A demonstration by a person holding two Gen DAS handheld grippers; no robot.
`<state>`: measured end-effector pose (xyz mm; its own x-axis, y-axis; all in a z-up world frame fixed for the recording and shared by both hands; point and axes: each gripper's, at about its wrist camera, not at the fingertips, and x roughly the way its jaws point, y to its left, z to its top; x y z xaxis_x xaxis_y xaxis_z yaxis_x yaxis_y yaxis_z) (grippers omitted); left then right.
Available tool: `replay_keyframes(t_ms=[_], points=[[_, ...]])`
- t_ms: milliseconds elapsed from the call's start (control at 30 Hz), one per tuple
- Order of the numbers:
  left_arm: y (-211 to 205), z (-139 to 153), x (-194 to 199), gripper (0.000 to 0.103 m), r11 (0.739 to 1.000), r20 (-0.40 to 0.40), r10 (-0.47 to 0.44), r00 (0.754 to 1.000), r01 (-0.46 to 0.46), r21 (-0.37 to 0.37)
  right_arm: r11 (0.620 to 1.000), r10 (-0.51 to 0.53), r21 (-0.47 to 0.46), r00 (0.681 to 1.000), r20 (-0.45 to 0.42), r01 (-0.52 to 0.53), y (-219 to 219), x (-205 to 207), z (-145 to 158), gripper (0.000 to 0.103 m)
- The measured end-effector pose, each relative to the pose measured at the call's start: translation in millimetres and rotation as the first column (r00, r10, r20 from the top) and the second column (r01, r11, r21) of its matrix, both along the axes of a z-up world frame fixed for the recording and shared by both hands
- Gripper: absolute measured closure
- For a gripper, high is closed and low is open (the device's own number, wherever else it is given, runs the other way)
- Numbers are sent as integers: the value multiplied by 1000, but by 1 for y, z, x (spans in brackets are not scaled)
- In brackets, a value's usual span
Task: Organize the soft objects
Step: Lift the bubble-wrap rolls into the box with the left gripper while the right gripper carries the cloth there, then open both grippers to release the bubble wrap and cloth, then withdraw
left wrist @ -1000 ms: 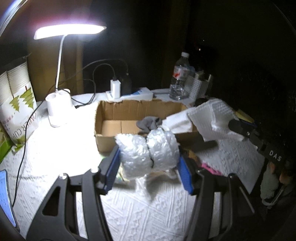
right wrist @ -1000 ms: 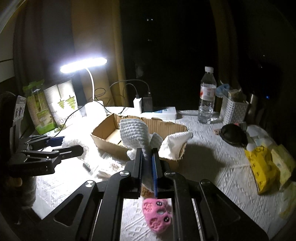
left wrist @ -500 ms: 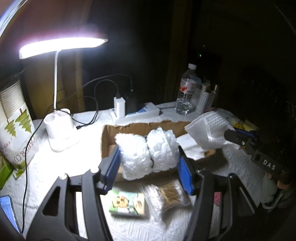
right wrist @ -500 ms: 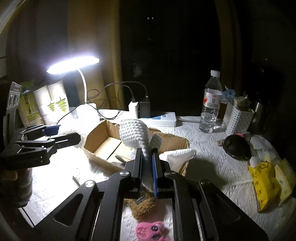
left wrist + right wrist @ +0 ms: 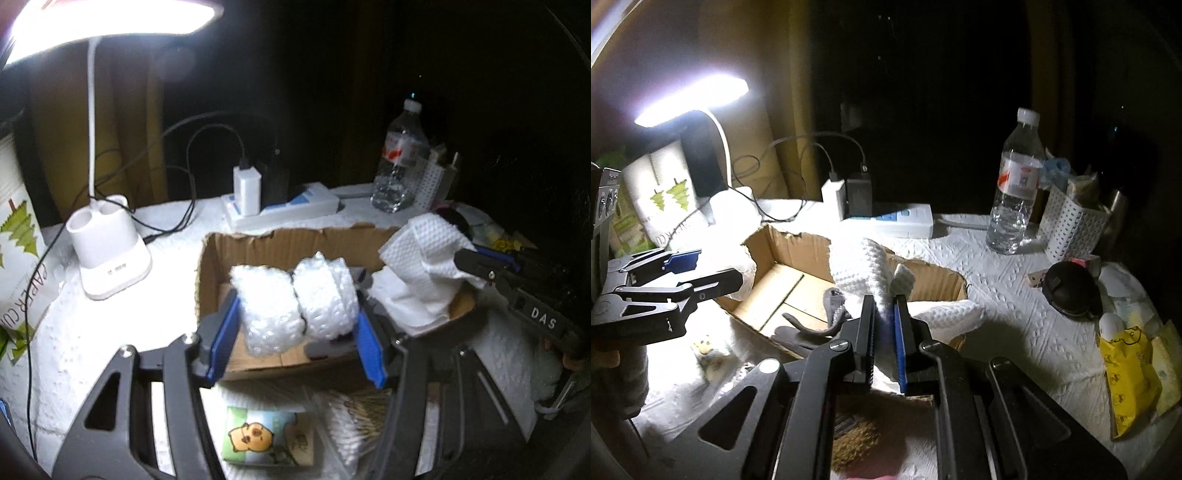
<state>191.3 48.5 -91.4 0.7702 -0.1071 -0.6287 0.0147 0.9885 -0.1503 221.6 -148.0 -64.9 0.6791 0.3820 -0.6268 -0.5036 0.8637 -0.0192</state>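
The bubble wrap [image 5: 293,301] is pinched between the left gripper's [image 5: 295,332] blue pads, over the box [image 5: 258,240]. The right gripper [image 5: 884,314], nearly closed, clamps a white towel [image 5: 860,269] above the box's near wall, with a grey sock [image 5: 833,306] lying inside just left of it.

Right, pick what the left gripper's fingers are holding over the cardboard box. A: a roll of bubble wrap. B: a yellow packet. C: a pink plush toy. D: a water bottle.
A: the left gripper has its blue fingers pressed against both sides of the roll of bubble wrap, above the open cardboard box.
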Motion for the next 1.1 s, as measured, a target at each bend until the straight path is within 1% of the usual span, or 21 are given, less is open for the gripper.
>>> replay_keyframes(t_ms=[333,567,733,933,1067,1100], points=[[1,-28,19,44,1000,-79,12,997,-11,9,999,-12,-40,996,-88,8,7,23,-33,93],[0,-37,24,43,1000,-102,17,995,-14,24,997,-27,-75,989,-147,16,11,29,-54,93],[-5,-42,28,43,999,-115,1,993,3,38,997,-36,-74,986,-160,25,8,30,-57,93],[-3,-43,28,43,1000,-125,-11,992,14,22,996,-43,-83,985,-165,29,8,31,-57,92],[-4,-43,27,42,1000,-132,-15,991,18,26,996,-48,-81,985,-168,35,8,31,-56,88],[-5,-43,27,42,999,-135,-15,991,19,31,996,-49,-79,985,-168,36,7,30,-56,85]])
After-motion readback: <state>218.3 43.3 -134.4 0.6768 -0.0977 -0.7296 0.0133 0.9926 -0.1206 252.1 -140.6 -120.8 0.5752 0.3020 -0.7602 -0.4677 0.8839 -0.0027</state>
